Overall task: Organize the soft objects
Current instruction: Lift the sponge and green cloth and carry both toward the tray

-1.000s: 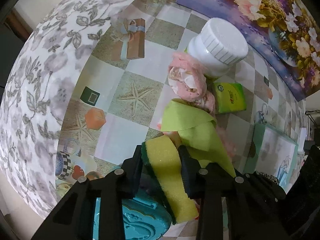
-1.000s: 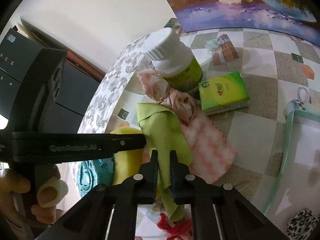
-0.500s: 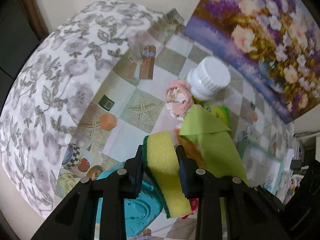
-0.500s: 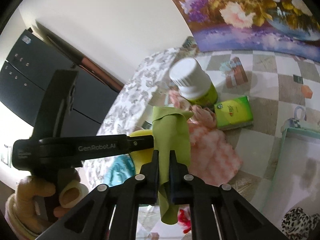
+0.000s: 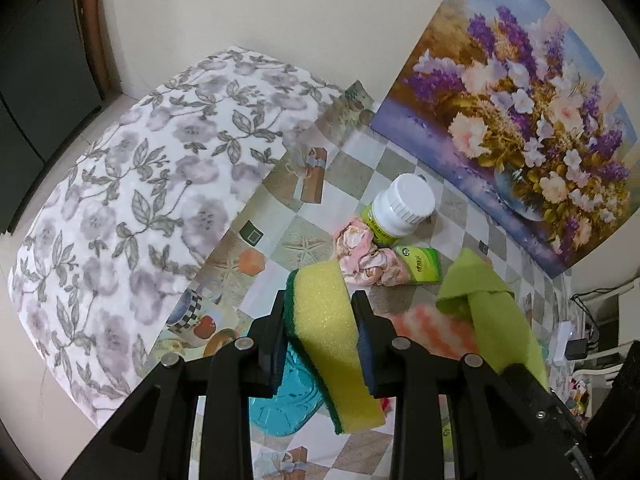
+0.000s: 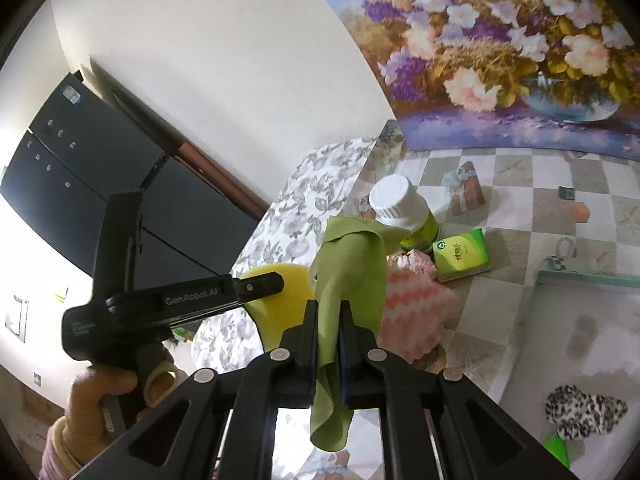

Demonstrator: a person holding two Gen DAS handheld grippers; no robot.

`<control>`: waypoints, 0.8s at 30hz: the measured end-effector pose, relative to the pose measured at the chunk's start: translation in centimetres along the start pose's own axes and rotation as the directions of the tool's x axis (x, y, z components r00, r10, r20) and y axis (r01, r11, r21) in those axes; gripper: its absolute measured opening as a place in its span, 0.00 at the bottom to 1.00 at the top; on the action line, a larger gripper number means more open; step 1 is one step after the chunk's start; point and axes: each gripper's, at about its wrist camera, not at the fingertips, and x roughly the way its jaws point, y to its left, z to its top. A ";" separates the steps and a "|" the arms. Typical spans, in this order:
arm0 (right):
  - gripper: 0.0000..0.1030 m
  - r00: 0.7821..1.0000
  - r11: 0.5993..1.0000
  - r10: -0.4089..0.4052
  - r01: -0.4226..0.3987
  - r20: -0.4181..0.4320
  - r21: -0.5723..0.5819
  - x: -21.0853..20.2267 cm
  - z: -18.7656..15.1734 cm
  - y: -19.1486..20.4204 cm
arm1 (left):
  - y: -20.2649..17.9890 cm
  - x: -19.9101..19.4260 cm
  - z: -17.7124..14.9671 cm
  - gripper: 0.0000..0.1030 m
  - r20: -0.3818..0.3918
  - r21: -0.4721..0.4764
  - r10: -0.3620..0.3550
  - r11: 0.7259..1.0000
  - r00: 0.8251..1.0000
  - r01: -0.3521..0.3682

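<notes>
- Left gripper (image 5: 320, 312) first: its two black fingers are clamped on the yellow foam sponge with a dark green scouring layer (image 5: 326, 320), pads pressing both sides, the sponge held in the air above the table and hanging down past the fingertips.
- Right gripper (image 6: 328, 320) next: jaws nearly together, pinching the lime-green thin cloth (image 6: 348, 272), which drapes over the fingertips and dangles below them.
- Seen from the right wrist, a hand (image 6: 104, 388) grips the handle of the left gripper, and the sponge shows at its tip just left of the cloth.
- Below the sponge, a teal embossed plastic tray (image 5: 280, 400) sits on the table with the checked, picture-printed cover (image 5: 312, 240).
- Further out, a pink-and-white zigzag cloth (image 6: 408, 312) lies flat on the table, with a crumpled pink fabric bundle (image 5: 364, 252) just behind it.
- Beside the bundle stand a white-capped bottle with a yellow-green label (image 5: 400, 208) and a small green tissue pack (image 6: 462, 254).
- Far right, a white tray with a pale green rim (image 6: 560, 276) holds a black-and-white spotted fluffy item (image 6: 584, 412).
- Against the wall leans a flower painting (image 5: 520, 128).
</notes>
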 end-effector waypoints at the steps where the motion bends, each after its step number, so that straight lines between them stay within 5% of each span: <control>1: 0.08 1.000 1.000 -0.004 0.004 0.011 0.001 -0.7 0.0 0.2 | 0.1 -0.4 -0.1 0.31 0.009 -0.007 0.000 1.000 1.000 0.000; 7: 0.08 0.998 1.000 -0.012 0.012 0.060 0.000 -3.4 -0.1 1.0 | 0.4 -2.8 -1.0 0.30 0.081 -0.031 -0.020 0.999 0.997 0.022; 19: 0.08 0.987 1.000 -0.011 0.013 0.159 -0.007 -8.1 -0.1 2.1 | -2.1 -4.9 -4.9 0.31 0.220 -0.113 -0.178 0.972 0.959 0.207; 24: 0.08 0.991 0.999 -0.053 0.052 0.124 0.007 -6.6 -0.2 1.2 | -1.9 -4.1 -5.6 0.31 0.232 -0.105 -0.156 0.977 0.960 0.184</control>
